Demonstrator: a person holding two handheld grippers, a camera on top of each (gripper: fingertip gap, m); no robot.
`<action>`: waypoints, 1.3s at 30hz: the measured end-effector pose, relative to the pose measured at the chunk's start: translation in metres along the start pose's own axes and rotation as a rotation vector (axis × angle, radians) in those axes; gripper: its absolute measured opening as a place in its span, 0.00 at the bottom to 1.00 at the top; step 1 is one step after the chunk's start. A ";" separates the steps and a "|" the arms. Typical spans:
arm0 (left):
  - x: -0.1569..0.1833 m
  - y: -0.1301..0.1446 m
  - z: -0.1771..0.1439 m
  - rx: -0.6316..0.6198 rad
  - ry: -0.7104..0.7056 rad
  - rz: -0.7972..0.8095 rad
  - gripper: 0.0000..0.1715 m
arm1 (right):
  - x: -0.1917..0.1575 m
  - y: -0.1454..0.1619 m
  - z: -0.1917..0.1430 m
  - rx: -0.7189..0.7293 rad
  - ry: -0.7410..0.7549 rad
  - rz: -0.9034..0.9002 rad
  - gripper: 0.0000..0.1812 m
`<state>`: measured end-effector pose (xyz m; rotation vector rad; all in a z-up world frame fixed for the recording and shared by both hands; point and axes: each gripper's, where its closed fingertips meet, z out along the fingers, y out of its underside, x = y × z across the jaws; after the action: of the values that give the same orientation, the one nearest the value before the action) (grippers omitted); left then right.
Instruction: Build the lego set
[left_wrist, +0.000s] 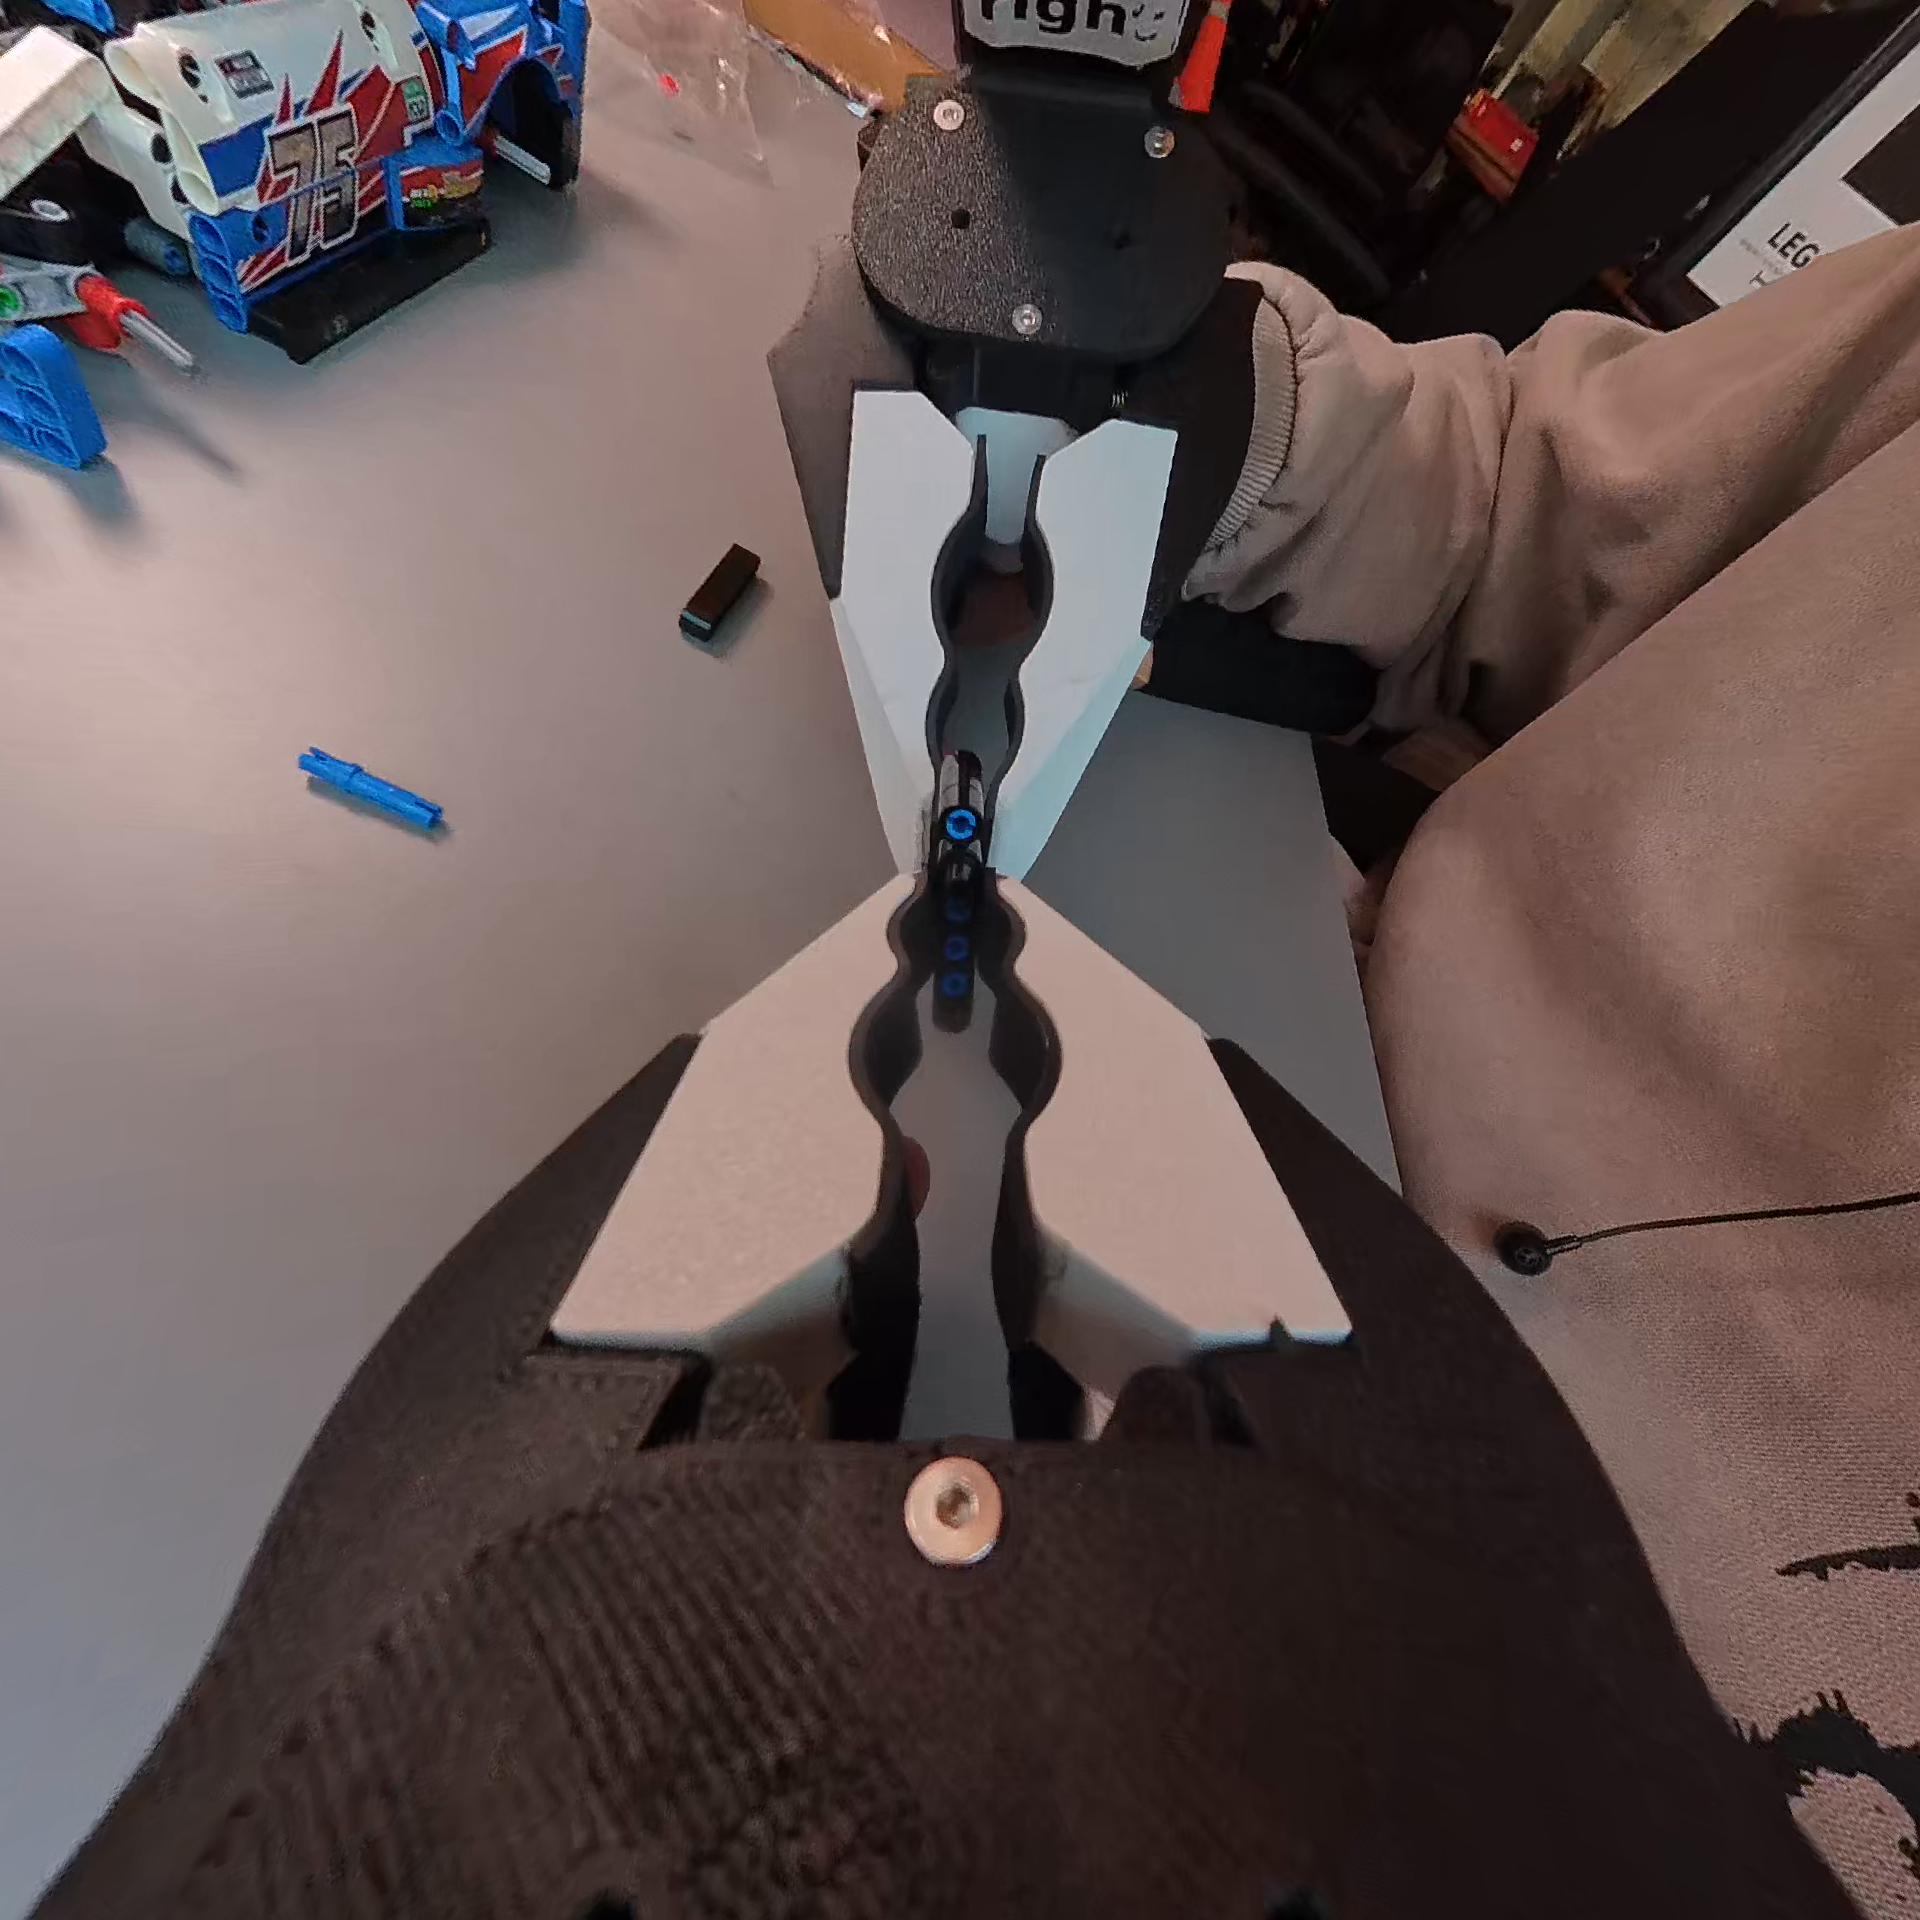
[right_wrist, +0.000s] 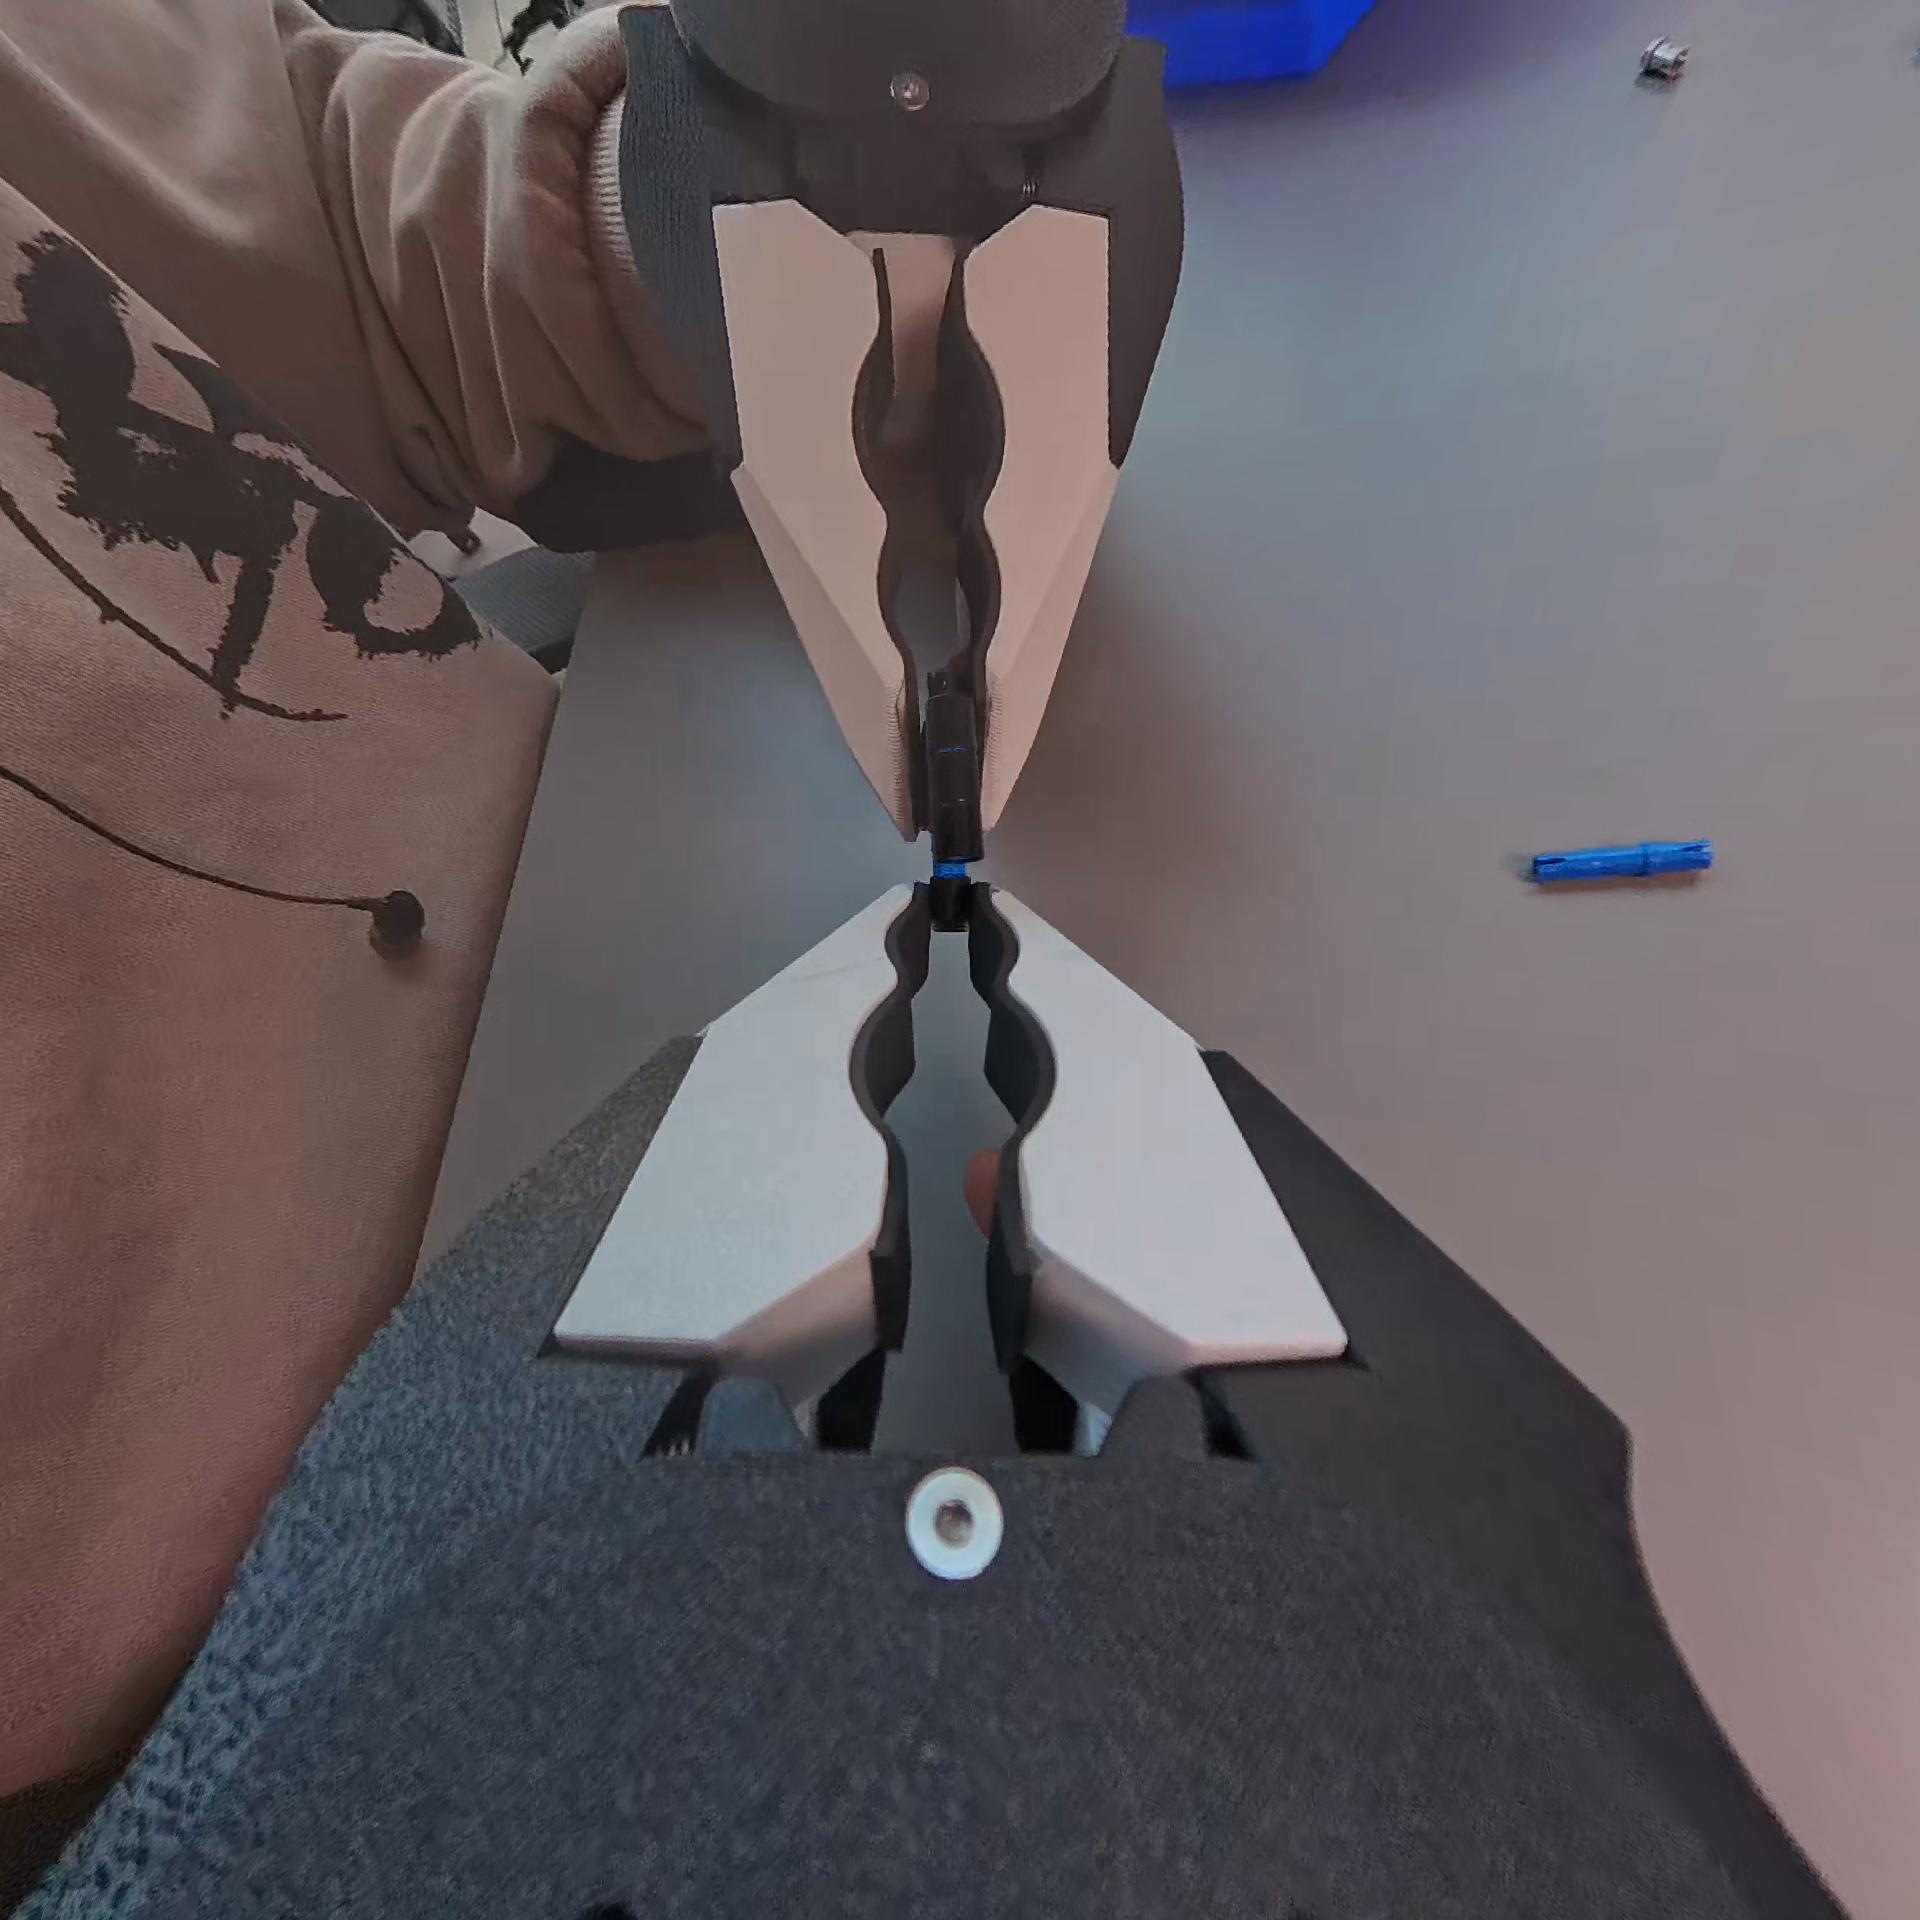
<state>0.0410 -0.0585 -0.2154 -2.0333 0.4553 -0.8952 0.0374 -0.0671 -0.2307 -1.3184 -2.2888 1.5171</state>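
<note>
My left gripper (left_wrist: 954, 891) is shut on a black beam with blue pins (left_wrist: 954, 961) in its holes. My right gripper (left_wrist: 961, 836) faces it tip to tip, shut on a small black piece (left_wrist: 961, 790) with a blue ring at its end. The two pieces meet between the tips, above the grey table (left_wrist: 416, 1039). In the right wrist view my right gripper (right_wrist: 948, 902) holds the small black piece (right_wrist: 945, 912). The left gripper (right_wrist: 951, 821) opposite holds the black beam (right_wrist: 954, 769), with a blue pin end between the two pieces.
A loose blue pin (left_wrist: 371, 790) lies on the table, also in the right wrist view (right_wrist: 1621, 862). A small black brick (left_wrist: 720, 594) lies farther back. A partly built white, blue and red car (left_wrist: 312, 177) stands far left. The person's beige hoodie (left_wrist: 1662, 935) is close by.
</note>
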 end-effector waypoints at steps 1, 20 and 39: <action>0.000 -0.001 0.000 0.005 -0.012 0.015 0.03 | 0.001 -0.001 -0.001 0.002 0.011 -0.006 0.02; -0.004 -0.046 -0.018 0.333 0.056 -0.119 0.03 | 0.004 -0.043 -0.020 0.270 0.001 0.052 0.03; -0.025 -0.076 -0.043 0.663 0.006 -0.264 0.05 | 0.033 -0.075 -0.017 0.367 0.389 0.004 0.10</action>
<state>-0.0077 -0.0239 -0.1473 -1.4903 -0.1145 -1.0402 -0.0198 -0.0422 -0.1749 -1.3634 -1.6828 1.4373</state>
